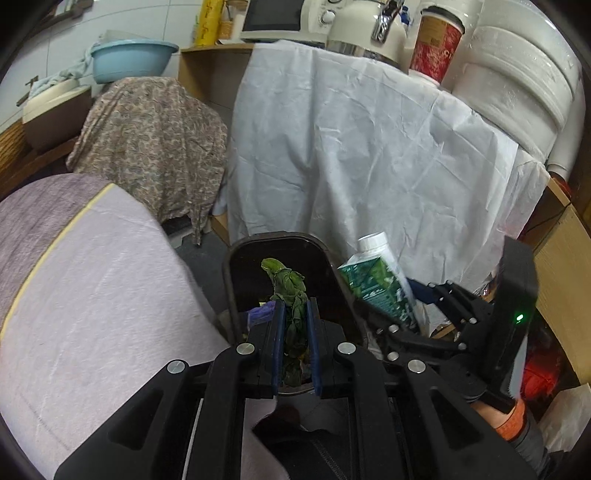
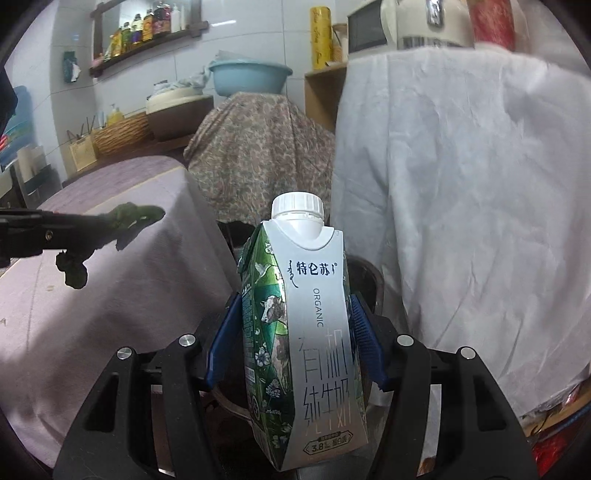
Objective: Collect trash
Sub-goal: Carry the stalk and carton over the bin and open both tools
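While the left hand-held gripper (image 1: 295, 314) is clenched on a wilted green leaf (image 1: 291, 295) above the dark trash bin (image 1: 236, 266), the right hand-held gripper (image 2: 295, 332) grips a milk carton (image 2: 306, 332) upright, prob. over the bin's rim, w/ white cloth (image 1: 369, 147) behind.

Home kitchen — kettle (image 1: 364, 33); microwave (image 1: 273, 18); oil bottles (image 2: 144, 26)
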Demonstrator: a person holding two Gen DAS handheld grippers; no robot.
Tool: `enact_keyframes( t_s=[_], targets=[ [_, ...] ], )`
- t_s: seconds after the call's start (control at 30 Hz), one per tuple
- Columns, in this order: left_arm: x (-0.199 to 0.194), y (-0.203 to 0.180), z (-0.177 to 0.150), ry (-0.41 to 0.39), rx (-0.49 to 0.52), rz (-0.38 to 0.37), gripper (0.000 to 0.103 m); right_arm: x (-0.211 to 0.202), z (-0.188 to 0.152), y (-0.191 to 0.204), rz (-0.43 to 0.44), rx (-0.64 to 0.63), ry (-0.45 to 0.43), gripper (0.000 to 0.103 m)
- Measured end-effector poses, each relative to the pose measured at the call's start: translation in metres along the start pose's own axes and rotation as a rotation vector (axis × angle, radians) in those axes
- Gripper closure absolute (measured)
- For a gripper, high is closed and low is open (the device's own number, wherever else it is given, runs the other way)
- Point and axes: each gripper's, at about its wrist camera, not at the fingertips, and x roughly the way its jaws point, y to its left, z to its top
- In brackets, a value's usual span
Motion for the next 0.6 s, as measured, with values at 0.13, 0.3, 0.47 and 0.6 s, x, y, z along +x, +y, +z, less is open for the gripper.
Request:
enact_keyframes(
  t_s=[0.13,0.3,0.47,0.6],
  targets=[
    [0.021,-0.004,0.0,0.035,-0.002,0.007,0.091,0.042,-0.019,-0.008,0.023,0.042,0.092,0.044],
    [0.043,-0.004,-0.001,0.08,-0.009,0.024,0.091,0.092,-0.049,-0.013,0.043,0.093,0.184,0.044],
    [0.059,-0.009,-0.001,0.11,-0.011,0.023,0.091,0.122,-0.061,-0.021,0.082,0.158,0.22,0.043],
    [0.072,-0.011,0.001,0.127,-0.008,0.035,0.091,0.125,-0.06,-0.023,0.07,0.151,0.206,0.042]
  ],
)
